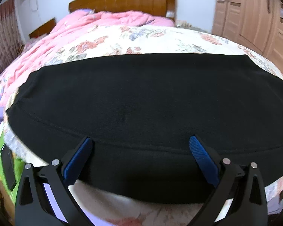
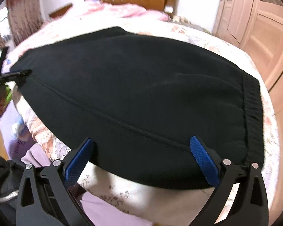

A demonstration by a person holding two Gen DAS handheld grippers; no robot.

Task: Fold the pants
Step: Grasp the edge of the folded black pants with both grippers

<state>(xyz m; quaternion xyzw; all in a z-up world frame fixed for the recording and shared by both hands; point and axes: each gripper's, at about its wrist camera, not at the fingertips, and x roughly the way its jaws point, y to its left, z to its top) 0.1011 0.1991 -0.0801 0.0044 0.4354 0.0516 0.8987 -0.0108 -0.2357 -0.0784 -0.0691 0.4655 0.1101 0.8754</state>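
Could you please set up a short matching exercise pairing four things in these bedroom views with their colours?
Things:
1. pants
2. quilt
3. headboard
4. gripper pads

Colours:
A. blue
B. glossy brown wood
C. black
D. pink

Pairs: 1-C, 2-D, 3-B, 4-A

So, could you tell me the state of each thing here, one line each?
Pants: laid flat on the bed, already doubled, not gripped.
Left claw: open, over the near edge of the pants.
Right claw: open, near the waistband.
Pink quilt: bunched up by the headboard.
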